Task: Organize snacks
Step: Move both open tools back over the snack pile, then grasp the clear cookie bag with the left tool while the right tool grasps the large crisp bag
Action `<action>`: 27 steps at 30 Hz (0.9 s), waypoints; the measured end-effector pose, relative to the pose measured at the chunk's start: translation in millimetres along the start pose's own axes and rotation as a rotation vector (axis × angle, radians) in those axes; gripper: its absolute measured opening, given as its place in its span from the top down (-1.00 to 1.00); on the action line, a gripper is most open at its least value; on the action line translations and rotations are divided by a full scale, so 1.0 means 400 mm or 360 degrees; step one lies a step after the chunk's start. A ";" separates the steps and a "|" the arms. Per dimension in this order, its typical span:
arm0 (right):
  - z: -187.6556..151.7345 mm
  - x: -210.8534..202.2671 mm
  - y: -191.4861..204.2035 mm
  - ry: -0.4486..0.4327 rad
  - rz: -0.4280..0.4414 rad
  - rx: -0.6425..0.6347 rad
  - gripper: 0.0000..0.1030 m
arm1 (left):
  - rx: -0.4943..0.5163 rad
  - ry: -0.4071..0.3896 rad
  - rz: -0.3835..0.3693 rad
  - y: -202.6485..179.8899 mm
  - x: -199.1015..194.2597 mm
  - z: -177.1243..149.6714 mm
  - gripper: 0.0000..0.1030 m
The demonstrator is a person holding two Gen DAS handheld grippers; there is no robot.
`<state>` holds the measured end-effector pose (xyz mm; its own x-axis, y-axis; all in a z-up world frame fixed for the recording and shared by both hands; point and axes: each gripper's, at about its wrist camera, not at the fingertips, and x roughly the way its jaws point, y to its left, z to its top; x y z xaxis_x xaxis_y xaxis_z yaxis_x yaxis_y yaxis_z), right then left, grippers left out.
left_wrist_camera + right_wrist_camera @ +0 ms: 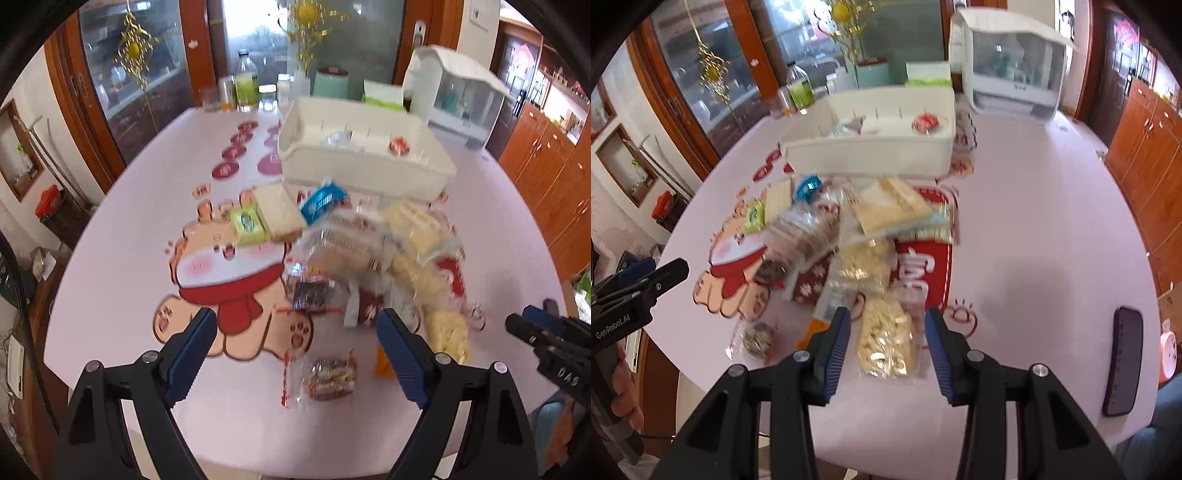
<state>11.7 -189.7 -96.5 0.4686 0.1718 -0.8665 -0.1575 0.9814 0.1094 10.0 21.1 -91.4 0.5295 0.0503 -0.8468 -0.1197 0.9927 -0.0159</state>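
**Snack pile: both grippers above, nothing held**

While the left gripper [295,332] stood wide and empty, the right gripper [886,332] hung part-open over a popcorn bag [886,339] below its jaws. Advice: centre, lower squarely, then carry to the bin [871,147].

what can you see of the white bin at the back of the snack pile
The white bin is a long, shallow, open-topped box that looks like plastic, with a rolled rim and thin divider ribs along its inner wall. It stands upright on the pink table, just behind the snack pile. It is mostly bare inside: a silvery packet lies near the middle and a red packet toward its right end. Whether the nearest snacks touch its front wall cannot be told.
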 end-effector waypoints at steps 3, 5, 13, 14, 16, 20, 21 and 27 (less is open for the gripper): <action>-0.019 0.029 -0.013 0.0052 0.0001 0.0022 0.18 | 0.0006 0.0120 -0.0019 0.002 0.063 -0.036 -0.70; -0.030 0.050 -0.021 0.0086 -0.0003 0.0036 0.18 | -0.0020 0.0235 -0.0074 0.005 0.111 -0.061 -0.70; -0.054 0.123 -0.052 0.0201 0.0031 0.0112 0.15 | -0.0110 0.0454 -0.0176 -0.009 0.234 -0.118 -0.70; -0.056 0.134 -0.056 0.0217 0.0037 0.0126 0.13 | -0.0113 0.0461 -0.0181 -0.014 0.243 -0.120 -0.70; -0.058 0.155 -0.059 0.0246 0.0047 0.0143 0.11 | -0.0111 0.0472 -0.0195 -0.025 0.258 -0.126 -0.70; -0.054 0.196 -0.048 0.0296 0.0028 0.0106 0.10 | -0.0103 0.0468 -0.0185 -0.037 0.282 -0.135 -0.69; -0.053 0.205 -0.042 0.0305 0.0026 0.0094 0.10 | -0.0113 0.0468 -0.0183 -0.035 0.288 -0.134 -0.69; -0.044 0.266 -0.007 0.0320 -0.0005 0.0026 -0.24 | -0.0196 0.0478 -0.0197 -0.017 0.313 -0.145 -0.69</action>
<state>46.6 -175.8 -197.6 0.2859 0.1501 -0.9464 -0.1413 0.9835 0.1133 28.2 14.5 -228.3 0.2776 -0.1221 -0.9529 -0.1800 0.9677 -0.1765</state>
